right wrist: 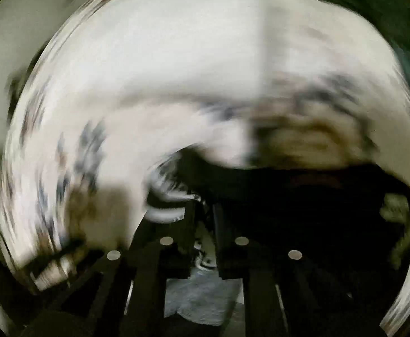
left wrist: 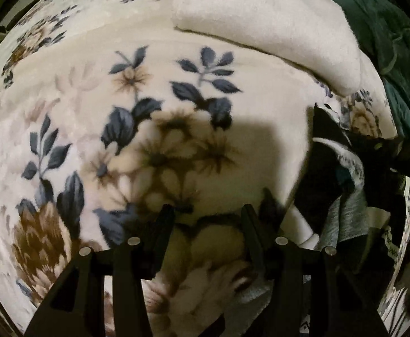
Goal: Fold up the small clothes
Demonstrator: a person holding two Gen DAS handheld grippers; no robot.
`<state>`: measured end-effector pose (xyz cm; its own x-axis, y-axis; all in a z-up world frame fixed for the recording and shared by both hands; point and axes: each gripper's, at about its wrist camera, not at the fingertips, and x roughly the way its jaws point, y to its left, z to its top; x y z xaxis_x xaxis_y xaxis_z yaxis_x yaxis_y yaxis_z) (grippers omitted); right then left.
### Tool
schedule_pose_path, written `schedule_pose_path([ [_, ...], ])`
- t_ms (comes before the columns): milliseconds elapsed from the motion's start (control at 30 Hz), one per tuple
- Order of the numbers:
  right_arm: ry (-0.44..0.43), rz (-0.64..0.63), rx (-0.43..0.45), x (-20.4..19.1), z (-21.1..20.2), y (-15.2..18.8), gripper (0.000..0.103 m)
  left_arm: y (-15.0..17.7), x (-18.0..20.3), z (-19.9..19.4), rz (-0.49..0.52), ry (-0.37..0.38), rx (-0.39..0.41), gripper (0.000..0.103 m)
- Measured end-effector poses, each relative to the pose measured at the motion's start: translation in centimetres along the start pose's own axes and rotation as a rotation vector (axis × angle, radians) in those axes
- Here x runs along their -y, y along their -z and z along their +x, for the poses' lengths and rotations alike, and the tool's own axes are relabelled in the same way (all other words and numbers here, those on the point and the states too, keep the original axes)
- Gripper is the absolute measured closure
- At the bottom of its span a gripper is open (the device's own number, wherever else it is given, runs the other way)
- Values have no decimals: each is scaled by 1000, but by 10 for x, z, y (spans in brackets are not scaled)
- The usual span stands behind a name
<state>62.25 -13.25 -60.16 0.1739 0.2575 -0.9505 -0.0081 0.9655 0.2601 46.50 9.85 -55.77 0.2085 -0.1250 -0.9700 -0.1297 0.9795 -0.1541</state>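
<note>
In the left wrist view, our left gripper [left wrist: 207, 219] hangs half open and empty over the floral blanket [left wrist: 92, 112]; the clothes pile [left wrist: 334, 185] lies unfolded. In the blurred right wrist view, our right gripper [right wrist: 203, 210] pinches dark-and-white cloth [right wrist: 171, 193]; we judge folding barely begun.

Motion blur is smearing the right wrist view; the dark garment [right wrist: 303, 196] is showing no readable shape or edges.
</note>
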Motion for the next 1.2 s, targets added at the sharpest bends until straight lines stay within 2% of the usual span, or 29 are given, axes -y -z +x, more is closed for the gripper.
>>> schedule_pose_path([
  [33,5,91,18,17,-5,-4,91,0,0,0,0,2,0,56],
  [100,-30,179,16,39,-9,-10,91,-2,7,4,0,9,-2,56],
  [167,-140,219,16,43,-12,-13,89,-5,13,7,6,7,0,56],
  [200,-191,183,28,36,-16,-12,74,-8,18,9,13,-3,3,56],
  [233,-217,124,35,25,-19,-12,55,-7,18,8,18,-11,6,56],
  [300,-236,-37,7,-14,-13,-8,45,-3,20,8,28,-29,9,56],
  [333,-231,-101,-21,-30,-5,-5,45,-3,20,8,30,-37,10,56],
  [367,-190,-188,-45,-49,6,-2,45,-3,19,8,29,-42,8,56],
  [433,-64,-332,-57,-80,28,7,46,-3,17,10,26,-46,1,56],
  [467,4,-383,-54,-89,41,10,52,-3,17,10,26,-46,-1,56],
  [500,33,-378,-43,-86,47,7,83,-4,17,10,28,-45,-3,56],
  [533,24,-324,-43,-80,52,1,88,-6,22,11,30,-45,-3,56],
  [567,-70,-171,-49,-61,54,-12,90,-8,26,14,31,-43,-2,56],
  [633,-196,93,-31,-23,52,-30,92,-11,30,14,35,-38,1,56],
  [667,-296,247,-45,3,55,-38,92,-13,31,15,36,-36,1,56],
  [700,-359,340,-68,16,60,-40,92,-14,32,15,35,-32,1,56],
  [767,-421,436,-113,27,75,-40,92,-16,34,16,28,-17,0,56],
  [867,-430,419,-162,28,81,-35,92,-22,37,16,25,13,-1,56],
  [900,-373,377,-154,44,68,-34,82,-25,39,16,30,26,-3,56],
  [933,-317,329,-136,41,59,-32,63,-28,42,16,37,43,-5,56],
  [967,-277,276,-102,41,46,-29,56,-32,44,17,41,56,-6,56],
  [1000,-281,255,-84,39,40,-26,48,-36,48,19,50,79,-10,56],
  [1100,-340,213,-131,36,40,-12,47,-48,63,31,89,109,-26,56],
  [1200,-281,206,-154,38,44,10,46,-58,85,45,158,94,-38,56],
])
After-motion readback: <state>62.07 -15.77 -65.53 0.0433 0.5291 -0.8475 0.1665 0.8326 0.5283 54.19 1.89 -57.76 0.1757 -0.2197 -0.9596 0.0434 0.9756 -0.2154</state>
